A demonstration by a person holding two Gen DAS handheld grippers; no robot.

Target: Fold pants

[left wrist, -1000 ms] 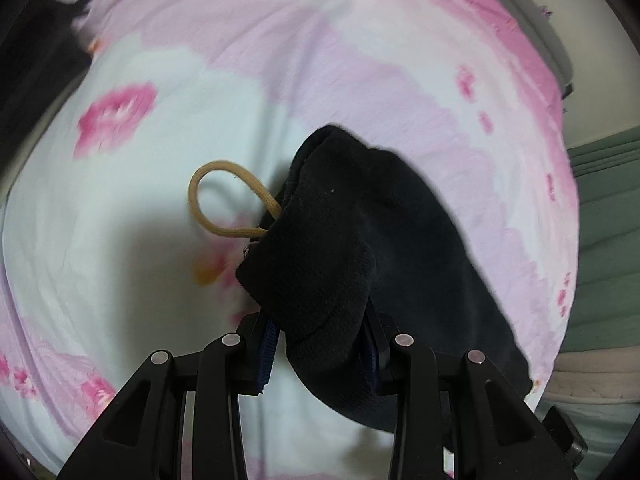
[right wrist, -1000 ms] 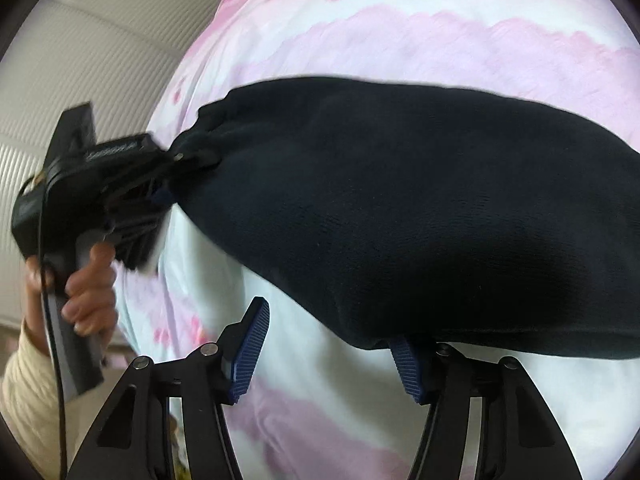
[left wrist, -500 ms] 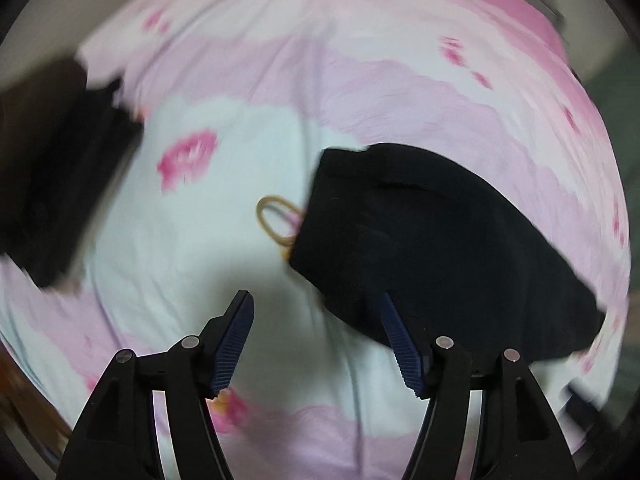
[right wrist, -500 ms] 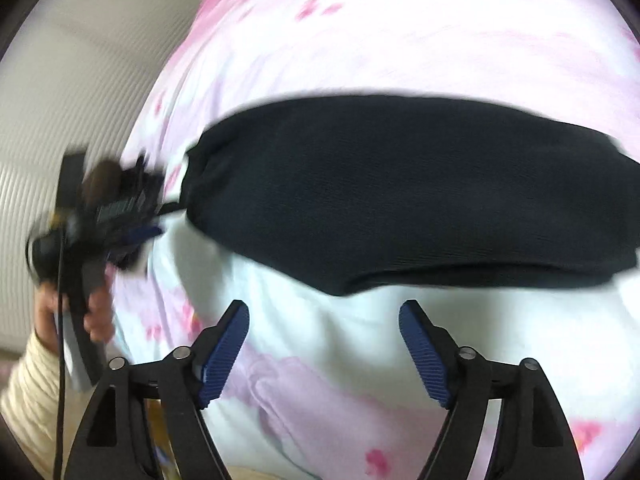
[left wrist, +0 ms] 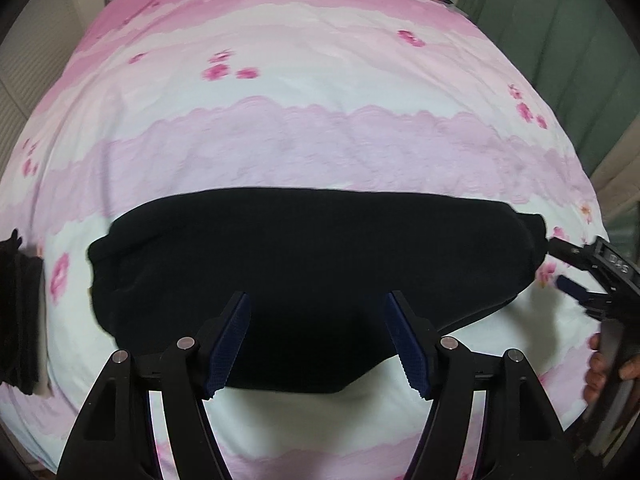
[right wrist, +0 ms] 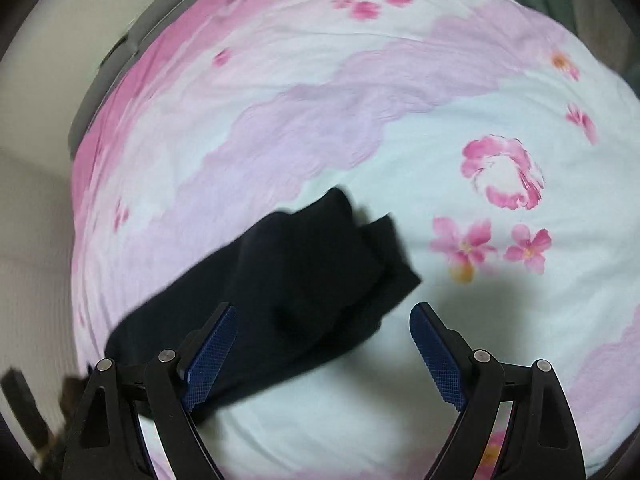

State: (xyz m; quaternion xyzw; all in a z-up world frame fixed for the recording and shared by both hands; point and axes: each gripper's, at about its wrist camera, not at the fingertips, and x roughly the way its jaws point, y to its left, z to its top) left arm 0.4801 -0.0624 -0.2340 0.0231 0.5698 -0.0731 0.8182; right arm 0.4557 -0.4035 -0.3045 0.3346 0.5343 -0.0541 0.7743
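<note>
The black pants (left wrist: 312,264) lie folded in a long band across the pink flowered bed sheet (left wrist: 304,128). My left gripper (left wrist: 320,340) is open and empty, hovering over the band's near edge. My right gripper (right wrist: 324,354) is open and empty above the pants' right end (right wrist: 304,272), where loose corners stick out. The right gripper also shows in the left wrist view (left wrist: 592,280) at the far right, just off the pants' end.
A second dark folded garment (left wrist: 18,308) lies at the sheet's left edge. A green curtain (left wrist: 560,28) hangs past the bed on the right. A pale wall (right wrist: 32,220) runs along the bed's left side.
My left gripper let go of the pants' end and drew back, now open over the flat band. My right gripper swung to the pants' other end. The tan drawstring loop is out of sight.
</note>
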